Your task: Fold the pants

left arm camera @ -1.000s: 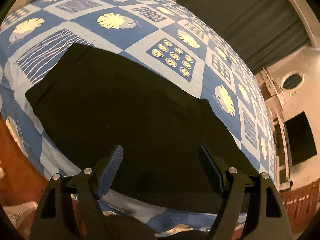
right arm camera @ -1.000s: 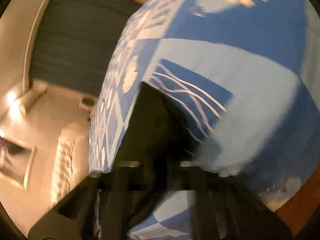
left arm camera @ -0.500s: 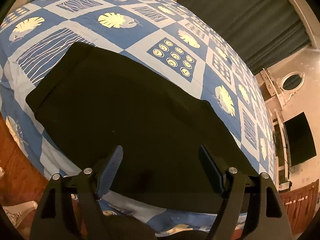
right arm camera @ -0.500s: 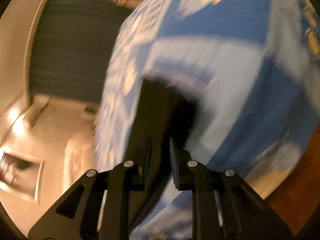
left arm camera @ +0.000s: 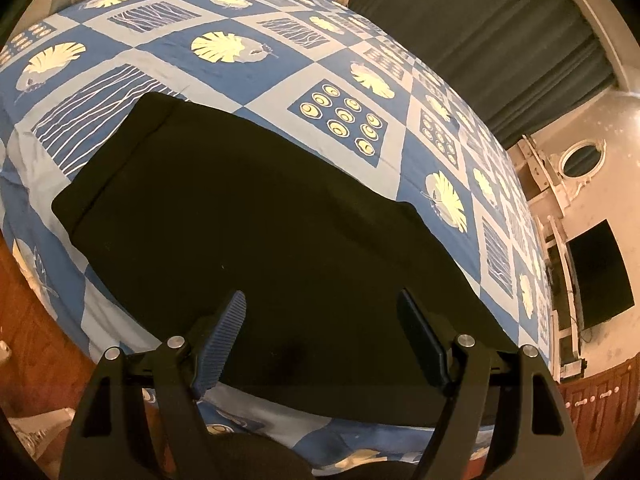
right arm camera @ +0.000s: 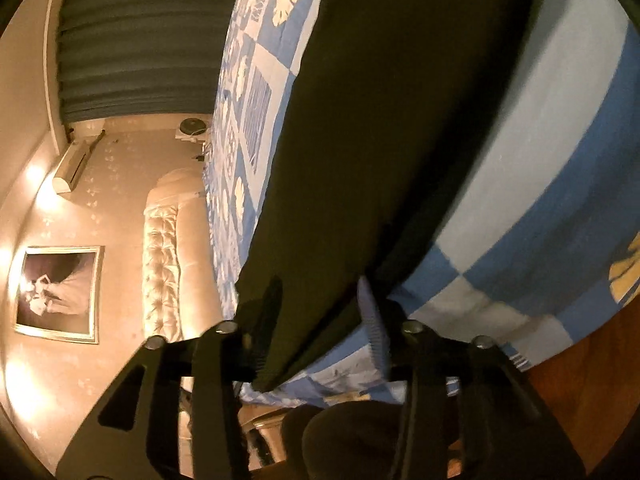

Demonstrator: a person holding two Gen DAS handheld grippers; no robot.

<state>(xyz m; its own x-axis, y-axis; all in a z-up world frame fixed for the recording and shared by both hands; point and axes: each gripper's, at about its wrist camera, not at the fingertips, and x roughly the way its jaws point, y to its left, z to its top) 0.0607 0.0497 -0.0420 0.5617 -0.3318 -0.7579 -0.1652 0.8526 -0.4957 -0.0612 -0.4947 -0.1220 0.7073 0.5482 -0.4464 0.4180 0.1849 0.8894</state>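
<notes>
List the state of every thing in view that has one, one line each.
Black pants: folded, lying flat on the bed.
Bedspread: spread over the bed, under the pants.
Left hand-held gripper: open, above the pants, nothing between its jaws.
Right hand-held gripper: jaws opening, the pants' edge between them, not pressed.
Curtains: drawn.
Wall screen: dark.

– What is hidden in the left wrist view?
– The near edge of the black pants [left arm camera: 260,216] is covered by the gripper frame.
– And in the right wrist view?
– The pants [right arm camera: 400,120] are cut off at the top edge, and the bedspread [right arm camera: 540,184] is blurred.
</notes>
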